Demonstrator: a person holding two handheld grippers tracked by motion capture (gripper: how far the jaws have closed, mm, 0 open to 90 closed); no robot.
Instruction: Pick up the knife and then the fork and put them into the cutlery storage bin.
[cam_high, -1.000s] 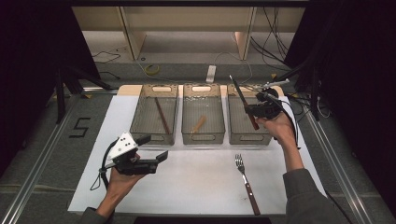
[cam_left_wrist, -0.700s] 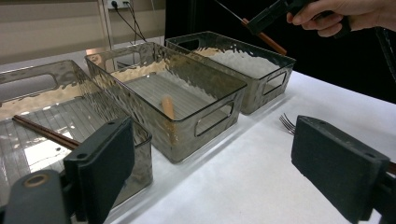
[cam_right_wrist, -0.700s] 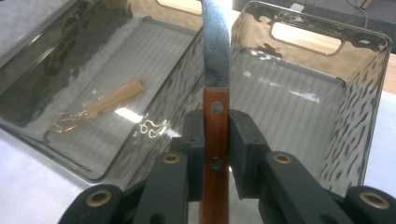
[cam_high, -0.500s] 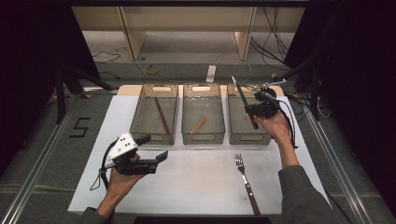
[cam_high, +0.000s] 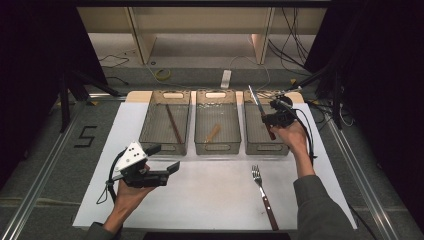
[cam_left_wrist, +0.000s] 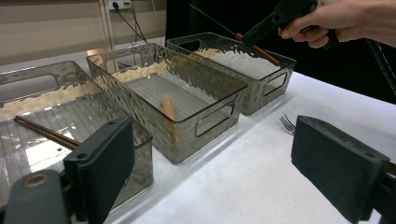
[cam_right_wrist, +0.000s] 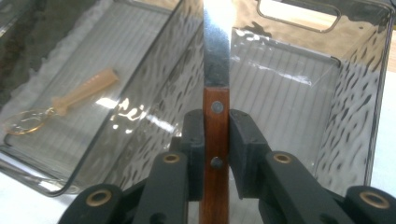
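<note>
Jaws of my right gripper (cam_high: 272, 119) are pinched on the wooden handle of a knife (cam_right_wrist: 216, 107), its blade running straight on ahead of them, long axis in line with the jaws. I hold it over the right-hand bin (cam_high: 255, 131), which lies directly below and ahead, so the coming move, as I judge it, is simply a lowering into that bin with the blade pointing toward its far end. My left gripper (cam_high: 165, 171) hangs above the white worktop (cam_high: 215, 200) near its front left, jaws spread wide and holding nothing. My right hand is plainly the nearer one to the fork (cam_high: 263, 196), which lies on the worktop just in front of the right-hand bin, tines toward the bins. Counting: three clear bins in a row, one knife, one fork, a pair of dark chopsticks (cam_high: 173, 123) in the left bin (cam_high: 150, 125), and one pale wooden piece (cam_high: 213, 132) in the middle bin (cam_high: 202, 125)
</note>
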